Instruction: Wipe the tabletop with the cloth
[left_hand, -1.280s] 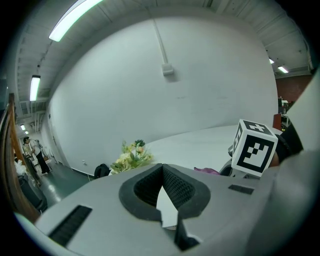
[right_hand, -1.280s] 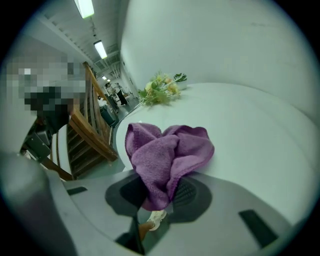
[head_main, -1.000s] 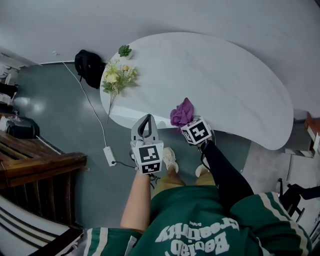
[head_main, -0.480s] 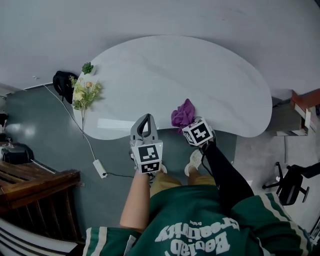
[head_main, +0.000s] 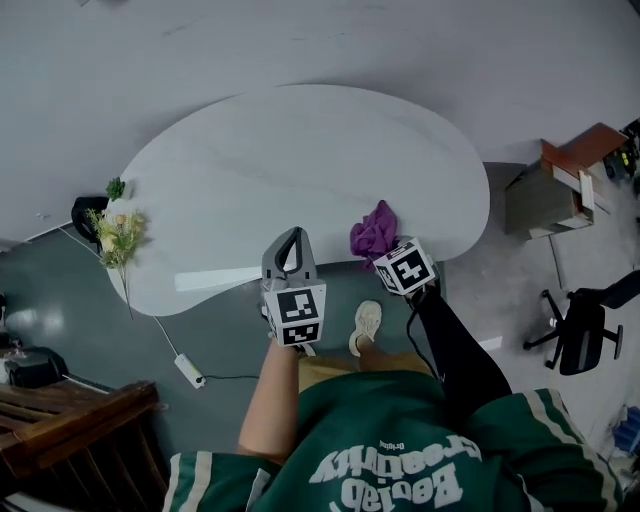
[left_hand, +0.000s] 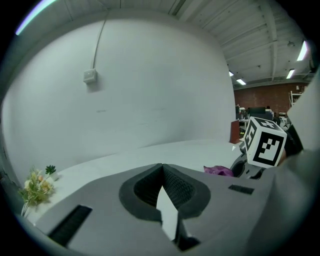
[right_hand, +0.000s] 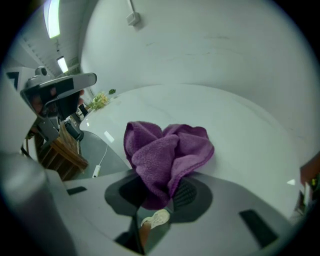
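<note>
At the near edge of the white surface (head_main: 300, 150), I am holding the right hand-held gripper (head_main: 388, 250) with its jaws pinching a bunched purple cloth (head_main: 374, 230). Its own view is showing the fabric clamped between the jaws, while the head view is showing only the bunch ahead of the marker cube. Just to the left, the left hand-held gripper (head_main: 290, 235) is hovering over the same edge, jaws pressed together on nothing. Flowers (head_main: 118, 235) are lying at the surface's far left end, and only the head view is showing an office chair (head_main: 585, 335) on the floor.
</note>
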